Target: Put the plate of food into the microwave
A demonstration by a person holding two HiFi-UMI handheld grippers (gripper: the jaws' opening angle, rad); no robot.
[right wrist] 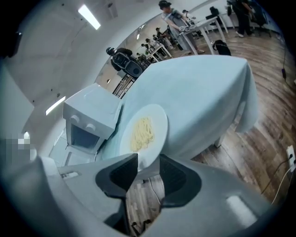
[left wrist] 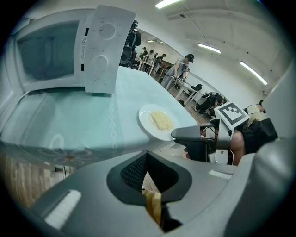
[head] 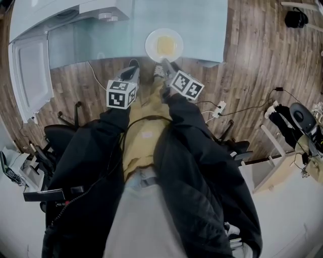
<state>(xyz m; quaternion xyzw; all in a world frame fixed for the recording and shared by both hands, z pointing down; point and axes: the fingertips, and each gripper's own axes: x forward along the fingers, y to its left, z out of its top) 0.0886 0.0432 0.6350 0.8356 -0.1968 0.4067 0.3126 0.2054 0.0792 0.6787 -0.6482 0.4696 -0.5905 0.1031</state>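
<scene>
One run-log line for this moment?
plate: on table edge | microwave: open | right tool: open at plate rim | left tool: shut, empty

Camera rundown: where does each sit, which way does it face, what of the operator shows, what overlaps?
Head view: on the head, facing steeply down at plate, table and open microwave; shows sleeves, legs, left tool, right tool.
Left gripper view: on the left tool, facing along shut jaws toward microwave and plate; right tool at right.
Right gripper view: on the right tool, facing along open jaws at the plate rim; microwave beyond.
Shared: plate and microwave in all three.
</scene>
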